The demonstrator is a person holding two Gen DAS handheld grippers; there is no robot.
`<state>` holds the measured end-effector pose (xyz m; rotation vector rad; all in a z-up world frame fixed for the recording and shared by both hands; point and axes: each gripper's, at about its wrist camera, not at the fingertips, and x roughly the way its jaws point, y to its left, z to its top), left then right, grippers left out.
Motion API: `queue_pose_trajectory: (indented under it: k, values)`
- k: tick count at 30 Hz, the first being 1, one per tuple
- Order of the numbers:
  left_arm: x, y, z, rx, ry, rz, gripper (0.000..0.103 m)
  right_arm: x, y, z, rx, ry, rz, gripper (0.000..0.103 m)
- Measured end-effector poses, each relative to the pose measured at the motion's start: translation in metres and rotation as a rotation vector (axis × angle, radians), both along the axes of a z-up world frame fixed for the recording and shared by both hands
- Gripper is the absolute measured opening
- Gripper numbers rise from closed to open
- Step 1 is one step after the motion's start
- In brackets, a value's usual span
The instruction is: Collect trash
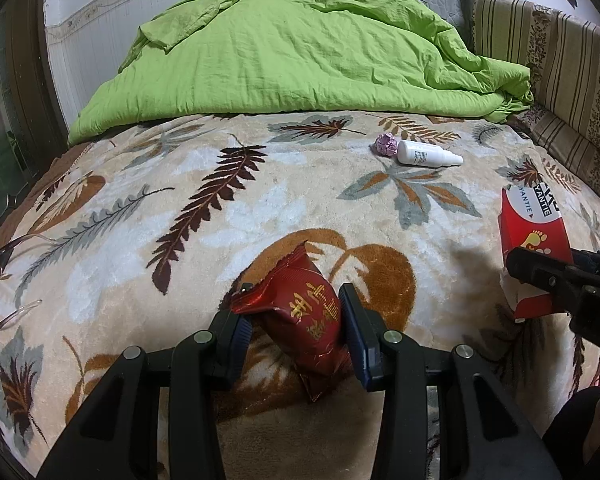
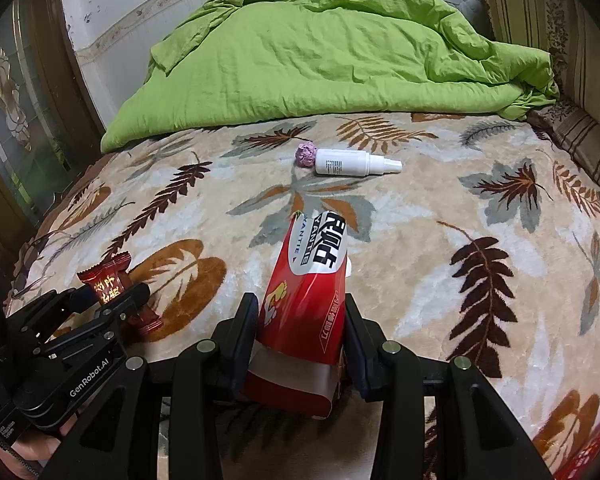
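My left gripper [image 1: 296, 320] is shut on a dark red snack wrapper [image 1: 304, 320] with gold writing, just above the leaf-patterned blanket [image 1: 180, 280]. It also shows in the right wrist view [image 2: 112, 296] at the left, holding the wrapper [image 2: 106, 280]. My right gripper [image 2: 300, 320] is shut on a red and white carton [image 2: 308, 288] printed "YANTIE". The carton [image 1: 532, 224] and the right gripper [image 1: 540, 276] show at the right of the left wrist view. A crumpled pink paper ball [image 1: 386, 146] [image 2: 306, 154] and a white spray bottle [image 1: 426, 154] [image 2: 352, 163] lie side by side further up the bed.
A rumpled green duvet [image 1: 292, 48] [image 2: 320, 48] covers the far half of the bed. A striped, floral headboard or sofa back [image 1: 560, 68] [image 2: 548, 20] runs along the right. A wooden door frame [image 1: 32, 80] stands at the left.
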<state>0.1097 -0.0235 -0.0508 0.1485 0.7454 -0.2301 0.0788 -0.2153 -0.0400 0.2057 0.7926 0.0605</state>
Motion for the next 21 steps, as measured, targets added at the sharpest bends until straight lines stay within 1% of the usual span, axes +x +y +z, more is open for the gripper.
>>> queue_pose_trajectory:
  k: [2,4,6,8,11,13,15,16,17,18,21]
  values:
    - [-0.001,-0.002,0.003,-0.006,0.0,-0.017,0.041,-0.005,-0.004,0.005,0.015,-0.014,-0.007,0.044]
    - [-0.006,-0.011,0.009,-0.002,-0.011,-0.061,0.041,-0.016,-0.011,0.013,0.037,-0.017,-0.015,0.044]
    - [-0.015,-0.025,0.017,-0.009,-0.022,-0.126,0.041,-0.035,-0.02,0.024,0.02,-0.029,-0.025,0.044]
    - [-0.024,-0.045,0.026,-0.028,-0.005,-0.196,0.041,-0.057,-0.035,0.034,0.021,-0.042,-0.05,0.044]
    - [-0.041,-0.08,0.041,-0.052,0.012,-0.322,0.041,-0.104,-0.071,0.043,0.031,-0.045,-0.139,0.045]
    - [-0.056,-0.11,0.053,-0.072,0.03,-0.428,0.041,-0.138,-0.1,0.048,0.032,-0.04,-0.224,0.045]
    - [-0.074,-0.146,0.065,-0.101,0.069,-0.553,0.041,-0.173,-0.129,0.054,0.02,-0.034,-0.318,0.045]
    - [-0.082,-0.159,0.069,-0.114,0.083,-0.596,0.041,-0.194,-0.145,0.056,0.012,-0.03,-0.373,0.045]
    - [-0.091,-0.174,0.072,-0.125,0.1,-0.643,0.041,-0.206,-0.156,0.059,0.009,-0.029,-0.405,0.045]
    - [-0.103,-0.196,0.075,-0.131,0.124,-0.707,0.041,-0.226,-0.171,0.061,0.003,-0.026,-0.454,0.046]
    - [-0.135,-0.246,0.075,-0.136,0.191,-0.841,0.041,-0.268,-0.203,0.062,-0.011,-0.01,-0.563,0.047]
